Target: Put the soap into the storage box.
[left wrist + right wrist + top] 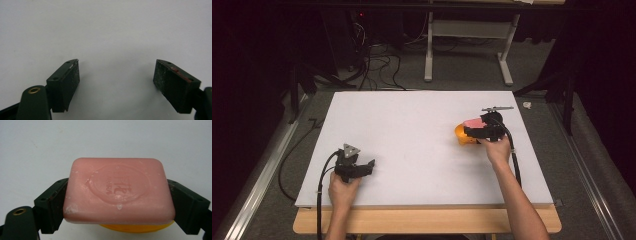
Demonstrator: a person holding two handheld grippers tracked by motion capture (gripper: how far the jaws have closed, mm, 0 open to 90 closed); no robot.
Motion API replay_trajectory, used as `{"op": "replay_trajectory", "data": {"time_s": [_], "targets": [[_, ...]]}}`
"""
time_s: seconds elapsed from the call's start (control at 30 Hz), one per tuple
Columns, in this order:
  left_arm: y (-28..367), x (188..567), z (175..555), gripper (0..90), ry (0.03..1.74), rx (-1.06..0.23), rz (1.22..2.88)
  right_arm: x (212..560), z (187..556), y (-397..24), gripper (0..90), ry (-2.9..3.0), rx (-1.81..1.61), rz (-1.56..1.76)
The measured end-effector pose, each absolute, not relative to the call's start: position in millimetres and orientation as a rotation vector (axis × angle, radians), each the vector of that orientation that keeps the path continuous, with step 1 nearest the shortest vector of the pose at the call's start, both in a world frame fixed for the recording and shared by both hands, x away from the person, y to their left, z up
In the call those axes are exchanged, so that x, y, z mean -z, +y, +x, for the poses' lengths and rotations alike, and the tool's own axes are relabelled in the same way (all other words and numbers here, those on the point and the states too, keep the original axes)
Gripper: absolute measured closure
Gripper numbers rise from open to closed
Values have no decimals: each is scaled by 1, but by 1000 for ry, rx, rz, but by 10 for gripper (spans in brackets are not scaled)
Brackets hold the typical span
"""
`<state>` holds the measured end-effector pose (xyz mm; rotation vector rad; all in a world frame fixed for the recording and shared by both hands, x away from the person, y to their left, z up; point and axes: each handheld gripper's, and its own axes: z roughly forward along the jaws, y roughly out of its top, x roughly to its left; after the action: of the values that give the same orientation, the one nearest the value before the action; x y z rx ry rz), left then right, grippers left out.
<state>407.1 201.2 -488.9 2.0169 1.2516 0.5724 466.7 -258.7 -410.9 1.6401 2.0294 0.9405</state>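
A pink bar of soap (118, 191) with a stamped oval mark lies flat between the jaws of my right gripper (118, 202), which is shut on its two short sides. Under the bar shows the rim of an orange dish (135, 228). In the high view the right gripper (479, 131) holds the soap (473, 122) over the orange dish (463, 136) at the right of the white board (412, 130). My left gripper (362, 169) rests near the board's front left, open, with nothing between its pads (72, 77).
A thin metal tool (498, 108) lies on the board just behind the right gripper. A small white object (527, 105) sits on the grey floor past the board's right edge. Cables and a white stand (428, 50) lie beyond the far edge.
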Motion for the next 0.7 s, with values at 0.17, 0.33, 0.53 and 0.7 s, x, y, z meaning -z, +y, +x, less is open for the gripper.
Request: {"op": "replay_trajectory", "data": {"time_s": [0.17, 0.33, 0.53, 0.7], "targets": [[201, 489, 407, 216, 1252, -573, 2017, 416, 470, -255, 136, 2031, -911, 1651], [201, 489, 407, 216, 1251, -576, 2016, 418, 471, -253, 135, 2028, -900, 1667], [201, 489, 407, 216, 1251, -578, 2017, 422, 473, -253, 135, 2023, -891, 1701], [201, 489, 407, 216, 1250, -581, 2017, 425, 475, -251, 135, 2024, -878, 1719]]}}
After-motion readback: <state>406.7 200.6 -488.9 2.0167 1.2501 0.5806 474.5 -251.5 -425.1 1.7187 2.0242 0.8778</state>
